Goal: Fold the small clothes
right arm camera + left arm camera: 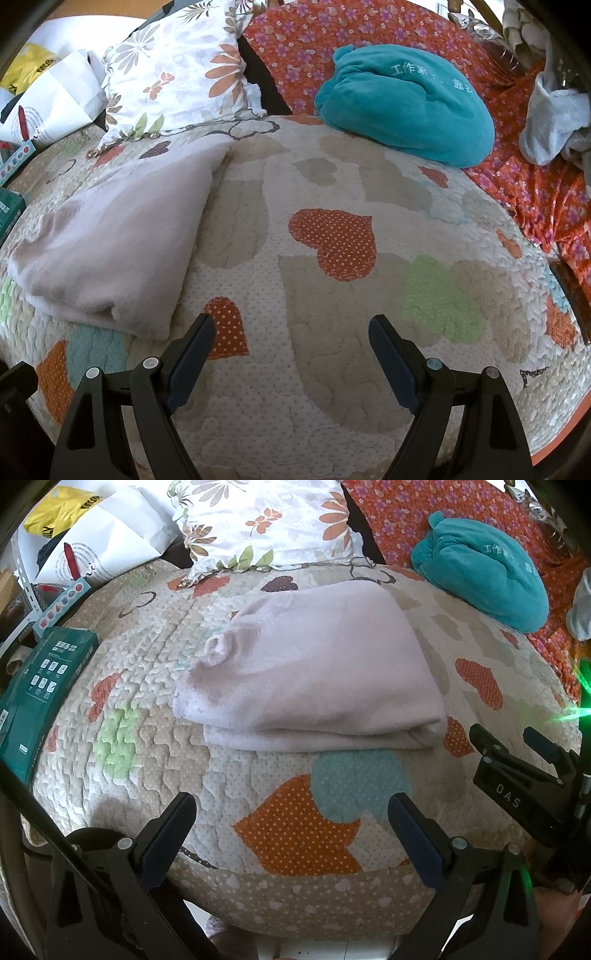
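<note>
Pale pink garment [314,672], folded into a flat layered rectangle, lying on heart-patterned quilt [295,830]

— Where do we find the folded garment [314,672]?

— On the quilt [295,830], ahead of our left gripper [291,827]. We see the pillow [266,520] behind it, the box [40,686] to its left, the plush bundle [480,579] behind and right.

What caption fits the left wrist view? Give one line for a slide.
Folded pale garment lies on heart-patterned quilt, open left gripper in front.
</note>
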`<state>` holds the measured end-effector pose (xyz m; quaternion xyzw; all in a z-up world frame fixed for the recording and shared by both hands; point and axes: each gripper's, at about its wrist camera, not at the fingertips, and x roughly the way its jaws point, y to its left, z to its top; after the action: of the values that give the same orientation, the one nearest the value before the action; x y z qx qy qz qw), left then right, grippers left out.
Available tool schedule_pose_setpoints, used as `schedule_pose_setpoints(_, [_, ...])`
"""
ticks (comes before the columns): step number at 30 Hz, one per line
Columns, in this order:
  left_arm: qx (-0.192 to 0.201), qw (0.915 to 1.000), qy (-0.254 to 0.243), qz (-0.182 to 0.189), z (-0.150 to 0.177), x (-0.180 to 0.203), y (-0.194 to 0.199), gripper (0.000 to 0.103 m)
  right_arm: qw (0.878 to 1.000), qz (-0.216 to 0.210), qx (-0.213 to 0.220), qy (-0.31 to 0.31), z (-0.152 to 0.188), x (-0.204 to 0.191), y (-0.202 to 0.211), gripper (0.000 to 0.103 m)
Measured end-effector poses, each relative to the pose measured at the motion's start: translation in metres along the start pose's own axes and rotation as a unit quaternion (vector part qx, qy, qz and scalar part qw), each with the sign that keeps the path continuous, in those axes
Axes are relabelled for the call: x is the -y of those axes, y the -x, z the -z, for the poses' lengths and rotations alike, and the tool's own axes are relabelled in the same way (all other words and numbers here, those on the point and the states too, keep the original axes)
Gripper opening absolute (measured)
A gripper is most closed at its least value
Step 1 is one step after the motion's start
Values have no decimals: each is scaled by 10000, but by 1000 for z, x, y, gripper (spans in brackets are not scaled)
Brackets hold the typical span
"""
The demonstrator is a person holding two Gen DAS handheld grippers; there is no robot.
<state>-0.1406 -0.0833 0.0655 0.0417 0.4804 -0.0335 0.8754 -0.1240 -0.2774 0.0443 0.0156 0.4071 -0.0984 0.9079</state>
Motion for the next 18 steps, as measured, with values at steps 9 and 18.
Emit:
schedule_pose_setpoints(9, [-89, 9999, 13, 43, 2, 0, -5, 103, 10000, 3, -17, 31, 0, -1, -1, 89])
schedule_pose_setpoints(18, [-189, 9998, 29, 92, 5, 2, -7, 103, 10000, -60, 11, -10, 0, -1, 1, 89])
